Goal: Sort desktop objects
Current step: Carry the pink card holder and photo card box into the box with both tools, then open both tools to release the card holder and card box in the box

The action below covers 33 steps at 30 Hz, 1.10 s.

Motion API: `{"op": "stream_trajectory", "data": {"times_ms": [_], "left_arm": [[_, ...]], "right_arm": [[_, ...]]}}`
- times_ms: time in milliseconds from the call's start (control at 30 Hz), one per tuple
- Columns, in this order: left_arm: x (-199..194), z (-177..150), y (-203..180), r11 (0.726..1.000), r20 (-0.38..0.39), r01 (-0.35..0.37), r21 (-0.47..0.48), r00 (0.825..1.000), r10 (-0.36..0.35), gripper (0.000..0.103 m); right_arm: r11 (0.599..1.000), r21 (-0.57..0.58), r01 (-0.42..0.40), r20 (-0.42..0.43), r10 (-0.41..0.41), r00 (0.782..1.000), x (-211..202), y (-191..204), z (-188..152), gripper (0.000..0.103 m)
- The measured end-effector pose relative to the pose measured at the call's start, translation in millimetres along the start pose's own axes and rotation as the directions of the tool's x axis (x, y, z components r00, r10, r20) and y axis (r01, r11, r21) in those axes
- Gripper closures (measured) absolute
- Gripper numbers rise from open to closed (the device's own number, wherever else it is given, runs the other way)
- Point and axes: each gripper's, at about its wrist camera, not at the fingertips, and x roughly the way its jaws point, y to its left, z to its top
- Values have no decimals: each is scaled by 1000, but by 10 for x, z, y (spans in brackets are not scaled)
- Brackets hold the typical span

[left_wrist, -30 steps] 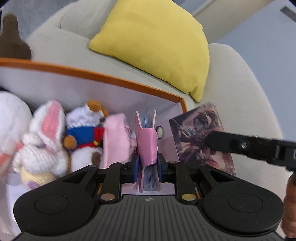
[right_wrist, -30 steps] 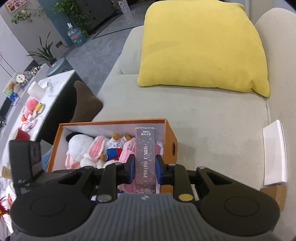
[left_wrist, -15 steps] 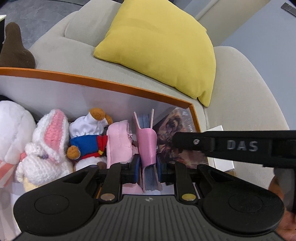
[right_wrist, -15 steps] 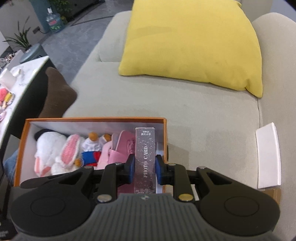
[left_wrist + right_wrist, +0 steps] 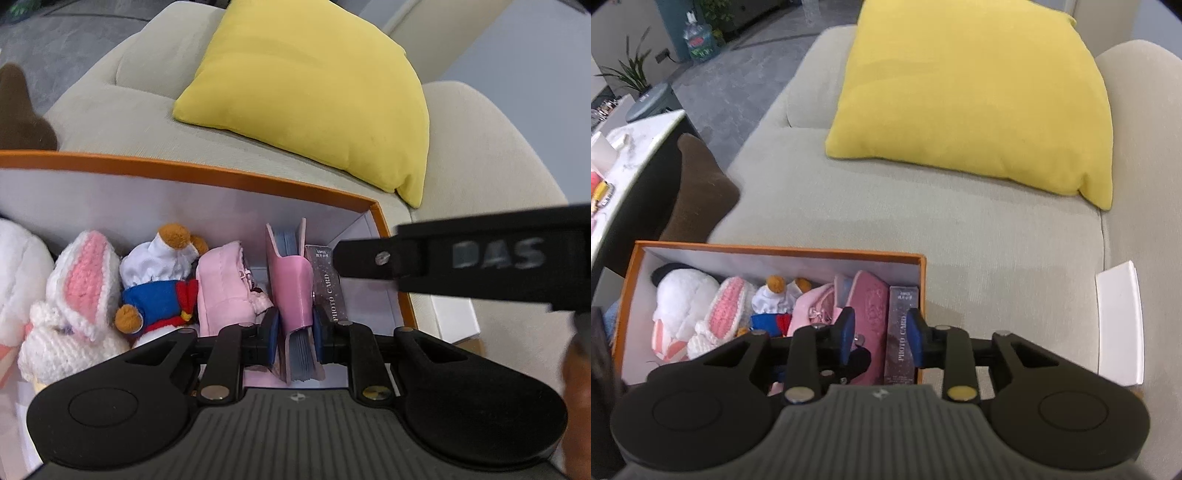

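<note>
Clearly "PHOTO CARD" on box (image 5: 902,334)

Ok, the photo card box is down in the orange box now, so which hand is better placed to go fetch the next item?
Right. The right gripper is opening off the dark photo card box, standing in the orange cardboard box. The left gripper is shut on the pink card holder.

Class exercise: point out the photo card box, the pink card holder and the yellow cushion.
photo card box (image 5: 902,328): right wrist view, lettered front face.
pink card holder (image 5: 295,291): left wrist view, pink strap.
yellow cushion (image 5: 975,92): right wrist view, middle.
</note>
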Motion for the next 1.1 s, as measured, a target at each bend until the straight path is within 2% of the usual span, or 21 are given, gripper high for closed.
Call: {"op": "stream_trajectory", "data": {"times_ms": [200, 467, 733, 933, 1033, 1100], "left_arm": [[200, 6, -115, 995, -30, -58, 84, 998, 61, 81], [167, 20, -181, 990, -36, -67, 127, 997, 72, 78], [-254, -20, -341, 982, 42, -80, 171, 996, 74, 75], [-456, -94, -462, 963, 46, -132, 236, 991, 125, 78], [-589, -193, -569, 953, 67, -114, 279, 993, 99, 78], [-689, -280, -707, 937, 82, -96, 335, 994, 73, 78]], "right_arm": [[999, 12, -36, 56, 35, 998, -215, -118, -58, 71], [998, 36, -44, 92, 40, 995, -346, -333, -188, 70], [998, 27, -48, 99, 45, 994, -448, -654, -386, 70], [1000, 18, -13, 91, 12, 996, -541, -999, -598, 70], [1000, -5, 8, 74, -7, 997, -590, -1180, -729, 70], [999, -31, 26, 51, -24, 998, -603, -1294, -817, 70]]}}
